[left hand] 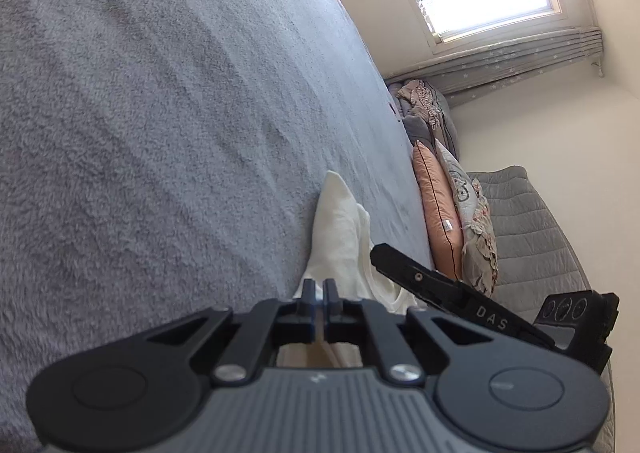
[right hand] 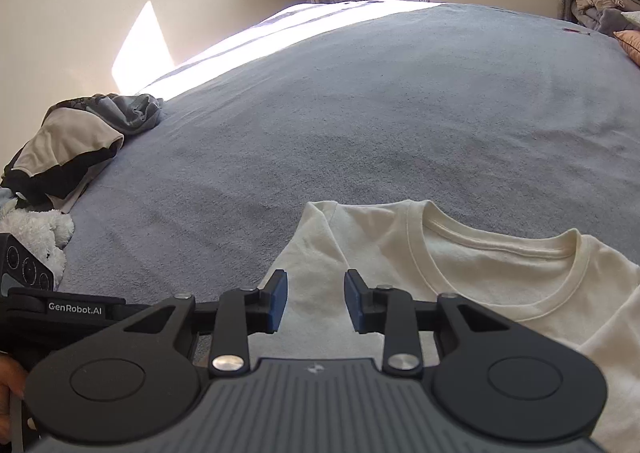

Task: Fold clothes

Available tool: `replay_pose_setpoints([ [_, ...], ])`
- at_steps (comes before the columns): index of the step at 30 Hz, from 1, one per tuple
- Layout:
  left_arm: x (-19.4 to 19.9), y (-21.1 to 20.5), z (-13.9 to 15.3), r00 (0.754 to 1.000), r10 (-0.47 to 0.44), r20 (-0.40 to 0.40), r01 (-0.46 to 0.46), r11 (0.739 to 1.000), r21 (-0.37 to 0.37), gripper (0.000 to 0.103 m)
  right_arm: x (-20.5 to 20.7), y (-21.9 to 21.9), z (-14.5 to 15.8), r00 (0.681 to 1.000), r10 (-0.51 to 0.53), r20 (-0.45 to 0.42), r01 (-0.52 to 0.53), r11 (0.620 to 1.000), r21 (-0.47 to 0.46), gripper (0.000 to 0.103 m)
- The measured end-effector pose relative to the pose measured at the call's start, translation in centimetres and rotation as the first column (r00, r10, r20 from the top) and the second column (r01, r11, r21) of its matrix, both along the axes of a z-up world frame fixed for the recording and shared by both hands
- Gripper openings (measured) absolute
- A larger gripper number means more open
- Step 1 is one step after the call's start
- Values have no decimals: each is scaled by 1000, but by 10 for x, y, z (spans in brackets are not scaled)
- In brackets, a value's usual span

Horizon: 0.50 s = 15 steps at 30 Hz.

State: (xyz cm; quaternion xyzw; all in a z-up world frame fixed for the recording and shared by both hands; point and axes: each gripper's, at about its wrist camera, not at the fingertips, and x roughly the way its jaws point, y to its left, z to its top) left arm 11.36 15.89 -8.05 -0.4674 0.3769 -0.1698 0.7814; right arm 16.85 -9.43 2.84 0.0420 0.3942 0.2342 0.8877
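Under both grippers, on the grey bed (right hand: 360, 101), we have the cream T-shirt (right hand: 460, 253) lying mostly flat, neckline facing away from us and a sleeve corner pointing out to the left in the right wrist view. Fabric looks soft and thin, ribbed collar, few creases; we can't see the hem, so how far it's folded is unclear. Right gripper (right hand: 316, 299) sits directly over the sleeve-side shoulder, jaws spread with cloth showing in the gap, not pinching anything. Left gripper (left hand: 319, 303) has its jaws pressed together, and in its own view they look clamped on a bunched edge of the shirt, which runs forward from them as a narrow ridge. Our read: left holds, right is placed for a shoulder grab. Loose clothes pile (right hand: 76, 141) lies well apart, far left.
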Motion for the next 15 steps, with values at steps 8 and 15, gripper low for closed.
replay_pose_setpoints([
  [8,6,-4,-7,993,1,-114,-16,991,-133,11,26,15,-21,1000,-10,-25,10,1000,6,34],
  [15,0,-12,0,986,31,-163,-37,999,-38,11,26,18,-24,1000,-25,4,25,1000,4,34],
])
